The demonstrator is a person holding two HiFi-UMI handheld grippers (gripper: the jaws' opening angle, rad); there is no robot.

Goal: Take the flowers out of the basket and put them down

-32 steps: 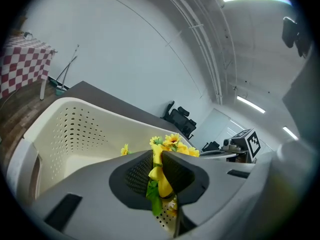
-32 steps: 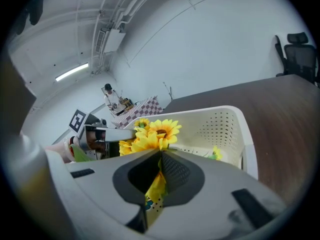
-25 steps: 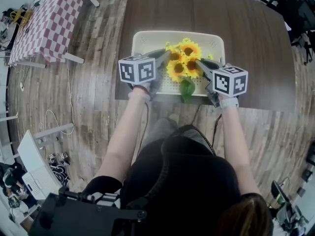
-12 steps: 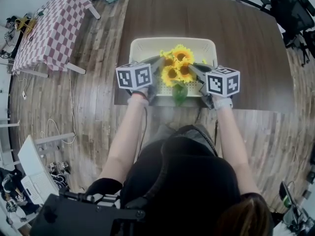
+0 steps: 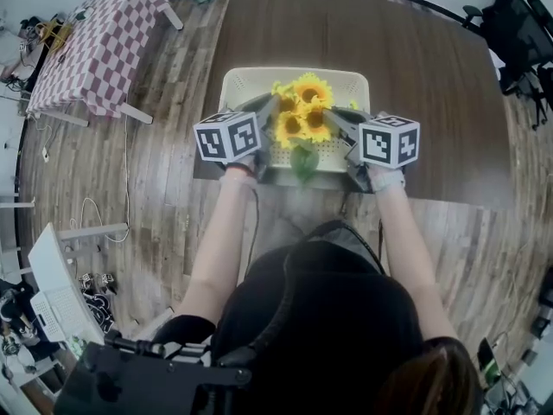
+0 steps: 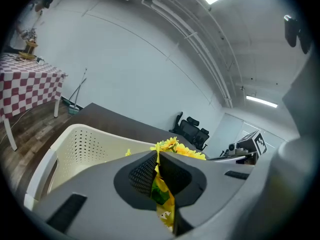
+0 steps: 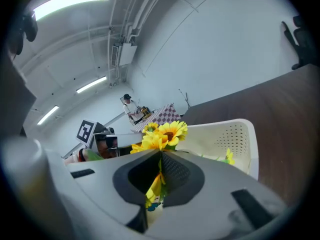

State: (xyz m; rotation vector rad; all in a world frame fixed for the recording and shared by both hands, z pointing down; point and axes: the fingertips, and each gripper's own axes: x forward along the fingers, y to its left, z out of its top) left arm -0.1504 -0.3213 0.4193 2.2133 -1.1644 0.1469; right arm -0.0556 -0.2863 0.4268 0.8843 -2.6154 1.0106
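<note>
The left gripper (image 5: pixel 264 113) comes at the flowers (image 5: pixel 301 115) from their left and the right gripper (image 5: pixel 338 121) from their right, with the bunch between the two noses. In the left gripper view the jaws of the left gripper (image 6: pixel 157 159) are closing, already pinched on yellow petals and a green leaf that fill the narrow slit between the pads. A second ago that gap was wider. In the right gripper view the right gripper (image 7: pixel 161 156) is clamped tight on petals and a strip of leaf, much as before.

The sunflower heads (image 7: pixel 165 134) stand just above and beyond the right gripper's jaws. From the left gripper they (image 6: pixel 177 149) show just over the pad tips. The cream perforated basket (image 5: pixel 235 80) lies beneath and beyond both grippers on the dark table (image 5: pixel 423 67), its wall (image 6: pixel 75 144) to the left of the left gripper's jaws.

Compared with a second ago, both grippers keep the same stations on either side of the bunch. The head view has shifted, so it cannot be told whether the flowers have risen from the basket.
</note>
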